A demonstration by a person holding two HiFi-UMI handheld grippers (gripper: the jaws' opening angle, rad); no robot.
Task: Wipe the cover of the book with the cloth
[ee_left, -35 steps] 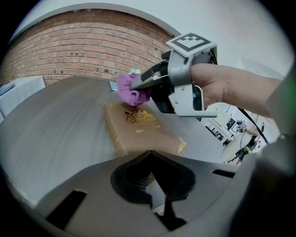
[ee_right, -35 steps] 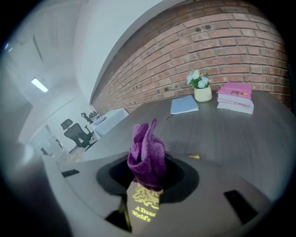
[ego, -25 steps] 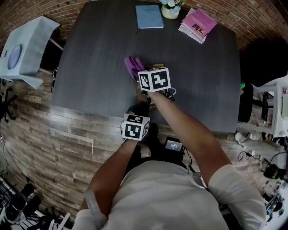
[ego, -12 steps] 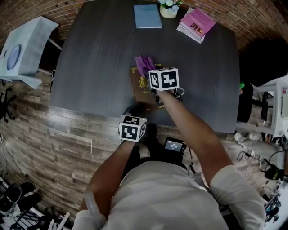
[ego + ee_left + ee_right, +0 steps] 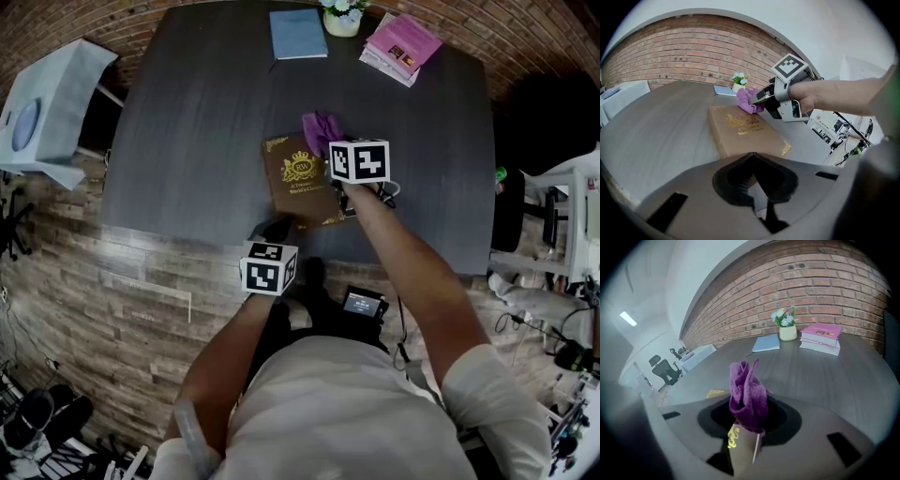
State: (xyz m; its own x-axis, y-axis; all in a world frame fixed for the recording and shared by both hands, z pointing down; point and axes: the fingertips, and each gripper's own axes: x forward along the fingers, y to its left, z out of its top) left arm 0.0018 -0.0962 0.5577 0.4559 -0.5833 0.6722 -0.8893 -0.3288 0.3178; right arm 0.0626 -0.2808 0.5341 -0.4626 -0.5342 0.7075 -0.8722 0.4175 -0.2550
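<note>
On the dark table point(image 5: 187, 112), the brown book point(image 5: 295, 183) lies near the front edge. A pot point(image 5: 342, 22) at the far edge holds flowers point(image 5: 345, 5). The right gripper point(image 5: 748, 420) pinches the purple cloth point(image 5: 748, 392), bunched at the book's far right corner. The left gripper point(image 5: 753, 164), jaws pressed together, sits at the book's near edge.

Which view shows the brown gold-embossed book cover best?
The head view: the brown book shows nearly whole, from above. The left gripper view shows it slanted, far end behind the purple cloth. The right gripper view catches only gold scraps.
</note>
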